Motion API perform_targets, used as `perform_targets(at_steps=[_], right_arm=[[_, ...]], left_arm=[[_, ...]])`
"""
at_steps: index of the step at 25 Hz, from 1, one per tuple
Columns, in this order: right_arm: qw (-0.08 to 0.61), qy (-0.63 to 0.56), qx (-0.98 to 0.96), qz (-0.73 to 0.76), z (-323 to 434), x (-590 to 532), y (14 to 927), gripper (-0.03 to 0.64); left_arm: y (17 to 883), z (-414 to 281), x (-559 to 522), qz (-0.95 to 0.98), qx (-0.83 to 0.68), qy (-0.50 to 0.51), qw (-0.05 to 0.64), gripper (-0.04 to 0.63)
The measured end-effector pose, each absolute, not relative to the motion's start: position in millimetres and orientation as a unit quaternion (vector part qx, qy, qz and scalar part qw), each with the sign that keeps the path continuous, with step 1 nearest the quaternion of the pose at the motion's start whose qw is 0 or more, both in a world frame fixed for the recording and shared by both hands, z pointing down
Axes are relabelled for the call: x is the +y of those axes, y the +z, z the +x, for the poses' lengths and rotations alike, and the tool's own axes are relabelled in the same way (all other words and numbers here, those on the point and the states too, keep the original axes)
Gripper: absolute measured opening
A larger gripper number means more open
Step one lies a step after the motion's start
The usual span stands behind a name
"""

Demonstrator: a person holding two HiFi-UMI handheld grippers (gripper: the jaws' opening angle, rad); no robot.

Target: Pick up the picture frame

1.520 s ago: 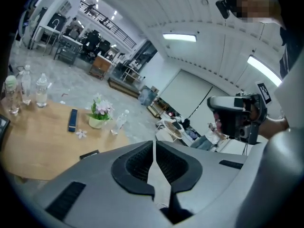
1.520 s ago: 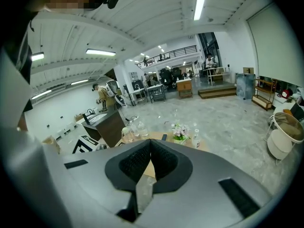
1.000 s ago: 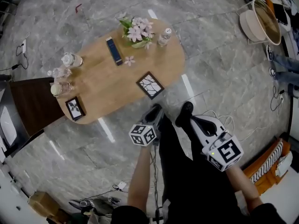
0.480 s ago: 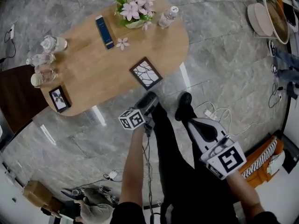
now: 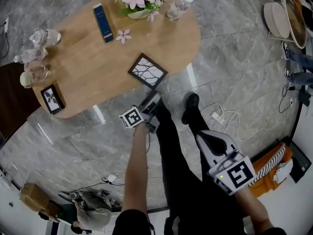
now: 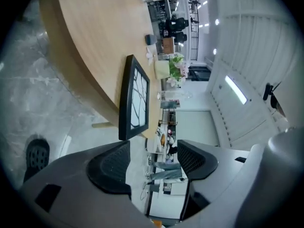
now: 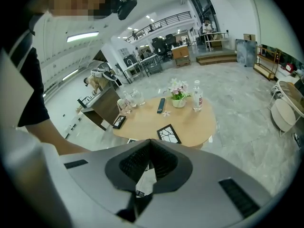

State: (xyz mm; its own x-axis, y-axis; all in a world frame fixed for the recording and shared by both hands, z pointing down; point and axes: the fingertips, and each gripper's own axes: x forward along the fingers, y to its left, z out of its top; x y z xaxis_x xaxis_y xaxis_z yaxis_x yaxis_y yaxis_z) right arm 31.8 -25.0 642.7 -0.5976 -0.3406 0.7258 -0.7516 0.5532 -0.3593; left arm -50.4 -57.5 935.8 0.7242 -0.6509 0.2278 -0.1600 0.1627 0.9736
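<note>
Picture frame (image 5: 147, 71) flat at tabletop (image 5: 83, 77) near edge, toward right end. Left gripper (image 6: 153, 156) just short of it, jaws spread wide, nothing between. Right gripper (image 7: 150, 145) well back from table, jaws pinched together, empty.

the floor (image 5: 244, 67) is glossy grey marble laid in large slabs, with pale streaks of reflected light (image 5: 100, 114) across it. an oval wooden bench (image 5: 83, 72) stands on it, and a dark brown cabinet (image 5: 10, 106) touches the bench's left end. a white cable (image 5: 227, 117) loops over the floor to the right, and a round pale stand (image 5: 283, 13) sits well apart near the upper right corner. the right gripper view shows a large open hall with white walls, strip lights (image 7: 83, 36) on the ceiling, an upper gallery with a dark railing (image 7: 164, 20), desks and chairs (image 7: 164, 44) at the back and low wooden steps (image 7: 218, 57) beside them.
</note>
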Motion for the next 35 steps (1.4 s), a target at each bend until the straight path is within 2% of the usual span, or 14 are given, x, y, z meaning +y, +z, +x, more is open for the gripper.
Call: perform_targets(at_steps=[6,11,15,20,25,33,35], right_arm=[[0.312,0.354,-0.815,0.338,39,-24,652,0.014],[0.315,0.358,-0.809,0.344,43,-25,656,0.014],[0.317,0.358,-0.807,0.347,46,-26,658,0.014],[0.317,0.361,-0.802,0.356,49,-27,660,0.014],[0.315,0.36,-0.8,0.362,51,-26,659,0.014],[0.302,0.355,-0.803,0.371,48,-24,642,0.014],[0.297,0.352,-0.805,0.375,47,-24,635,0.014]], left_arm=[[955,-43,-47,0.621,-0.324,-0.152,0.697,0.315],[967,-52,-69,0.596,-0.351,-0.193,0.696,0.318],[981,-63,-81,0.586,-0.384,-0.18,0.691,0.317],[984,-56,-92,0.573,-0.373,-0.203,0.701,0.24],[994,-64,-89,0.583,-0.399,-0.158,0.69,0.129],[960,-52,-94,0.567,-0.36,-0.208,0.711,0.084],[955,-54,-91,0.576,-0.363,-0.193,0.707,0.078]])
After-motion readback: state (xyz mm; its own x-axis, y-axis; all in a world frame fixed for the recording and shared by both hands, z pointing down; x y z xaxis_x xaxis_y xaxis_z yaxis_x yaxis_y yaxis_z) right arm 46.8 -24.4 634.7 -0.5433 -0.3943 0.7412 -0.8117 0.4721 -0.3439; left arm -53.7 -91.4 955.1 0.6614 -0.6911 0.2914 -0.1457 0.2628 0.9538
